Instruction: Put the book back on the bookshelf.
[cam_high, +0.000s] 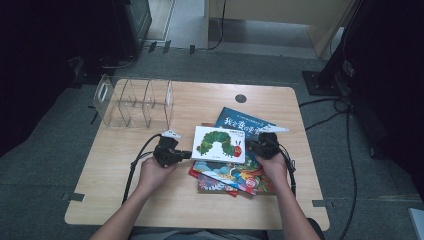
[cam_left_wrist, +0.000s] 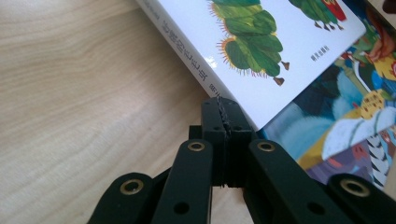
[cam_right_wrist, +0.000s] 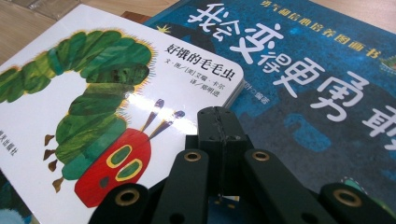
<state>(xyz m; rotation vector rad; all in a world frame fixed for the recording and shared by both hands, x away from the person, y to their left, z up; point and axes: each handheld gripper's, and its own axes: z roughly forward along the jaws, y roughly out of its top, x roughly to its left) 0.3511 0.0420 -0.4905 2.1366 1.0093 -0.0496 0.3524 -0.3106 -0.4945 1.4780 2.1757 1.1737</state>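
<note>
The white caterpillar picture book (cam_high: 219, 143) is lying on top of a loose stack of picture books near the middle of the table (cam_high: 150, 200), slightly toward its right edge. Under it, a dark blue book (cam_high: 235, 120) is sticking out toward the far edge, and colourful books (cam_high: 240, 177) are fanning out toward the near edge. The left tool (cam_high: 186, 154) is sitting at the caterpillar book's left edge with its jaws pressed together and nothing between them; in the left gripper view its tip (cam_left_wrist: 223, 116) is resting right against the book's spine (cam_left_wrist: 187, 51). The right tool (cam_high: 252, 145) is sitting at the book's right edge, jaws likewise pressed together and empty, its tip (cam_right_wrist: 219, 122) lying over the seam between the white cover (cam_right_wrist: 56, 135) and the blue one (cam_right_wrist: 317, 107). A clear acrylic divider rack (cam_high: 134, 102) is standing at the far left corner, well apart from the books. A small round grommet (cam_high: 241, 98) is sitting near the far edge.
</note>
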